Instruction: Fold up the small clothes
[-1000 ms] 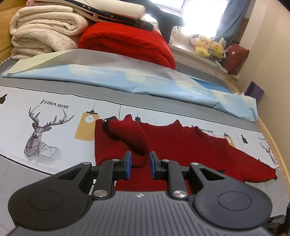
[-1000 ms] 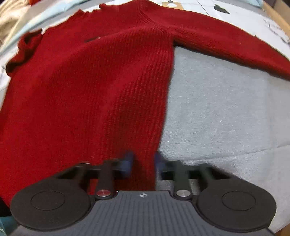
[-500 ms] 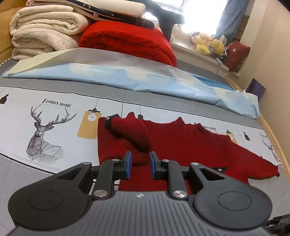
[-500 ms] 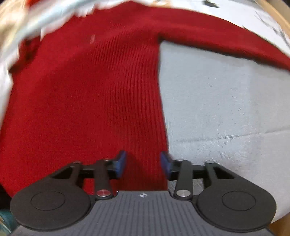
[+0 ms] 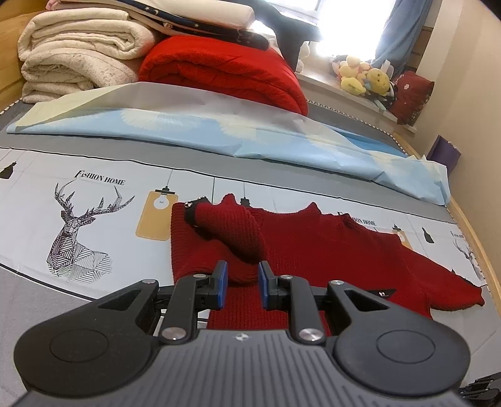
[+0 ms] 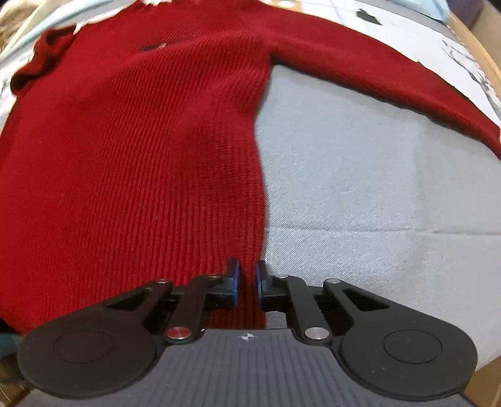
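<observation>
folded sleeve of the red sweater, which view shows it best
The left wrist view. There the folded sleeve lies across the red sweater, cuff and dark trim visible, beyond the left gripper. The right wrist view shows it only as a blurred lump at the upper left edge.

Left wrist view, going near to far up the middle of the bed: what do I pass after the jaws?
Left gripper → red sweater → deer-print sheet → light blue sheet → folded red blanket → window.
</observation>
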`<state>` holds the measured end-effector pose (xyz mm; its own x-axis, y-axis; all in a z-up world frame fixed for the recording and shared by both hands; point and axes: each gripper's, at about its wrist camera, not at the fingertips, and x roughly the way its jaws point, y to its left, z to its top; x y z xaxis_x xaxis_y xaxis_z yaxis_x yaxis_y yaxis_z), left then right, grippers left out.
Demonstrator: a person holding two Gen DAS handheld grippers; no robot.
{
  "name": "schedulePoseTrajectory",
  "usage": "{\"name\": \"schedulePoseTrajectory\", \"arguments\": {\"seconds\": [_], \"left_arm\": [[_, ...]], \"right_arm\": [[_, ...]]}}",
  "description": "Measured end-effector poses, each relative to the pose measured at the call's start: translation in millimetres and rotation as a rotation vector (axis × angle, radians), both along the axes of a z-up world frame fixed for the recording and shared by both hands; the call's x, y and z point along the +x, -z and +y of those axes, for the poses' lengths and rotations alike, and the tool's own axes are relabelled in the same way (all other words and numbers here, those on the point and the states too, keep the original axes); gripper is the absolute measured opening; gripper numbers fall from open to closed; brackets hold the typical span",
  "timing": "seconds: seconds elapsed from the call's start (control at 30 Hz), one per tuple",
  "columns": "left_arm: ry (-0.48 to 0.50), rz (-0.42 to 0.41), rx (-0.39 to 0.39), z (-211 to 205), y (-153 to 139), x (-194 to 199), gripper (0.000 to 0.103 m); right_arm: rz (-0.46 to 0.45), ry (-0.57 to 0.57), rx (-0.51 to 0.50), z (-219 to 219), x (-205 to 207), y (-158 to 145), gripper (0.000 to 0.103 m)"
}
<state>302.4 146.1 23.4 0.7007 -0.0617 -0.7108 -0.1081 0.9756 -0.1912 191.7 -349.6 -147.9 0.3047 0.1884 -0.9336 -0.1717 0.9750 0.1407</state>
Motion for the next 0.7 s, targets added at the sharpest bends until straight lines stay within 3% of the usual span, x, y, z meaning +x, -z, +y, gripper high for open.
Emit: {"name": "schedulePoseTrajectory", "arguments": {"seconds": [0.1,0.2,0.37,0.47,0.6,0.7], "left_arm": [[-0.026,-0.002,-0.001,9.8,-1.0,0.7,0.023],[-0.085,-0.005,-0.011,29.2,-3.6,2.1,0.023],[-0.194,-0.004,-0.029,62.3,-4.0,8.9,0.023],[-0.226,0.009,-0.040,70.6,-0.4,15.9,0.023],[-0.225,0.021,-0.082,67.4,4.9,27.6,0.022],[-0.199,0.018,-0.065,53.2,8.0,37.6,0.020]], "right_arm": [[0.005,-0.030,-0.024,2.0,-4.5,2.6,0.011],[-0.014,0.017,-0.032,-0.3,2.1,-3.8,0.016],[-0.219,0.158,0.010,-7.1,9.1,-62.4,0.034],[-0.355,0.226,0.096,11.0,22.0,-110.5,0.042],[-0.489,0.226,0.231,51.5,57.0,-148.0,0.046],[-0.558,0.189,0.318,80.2,73.4,-153.7,0.048]]}}
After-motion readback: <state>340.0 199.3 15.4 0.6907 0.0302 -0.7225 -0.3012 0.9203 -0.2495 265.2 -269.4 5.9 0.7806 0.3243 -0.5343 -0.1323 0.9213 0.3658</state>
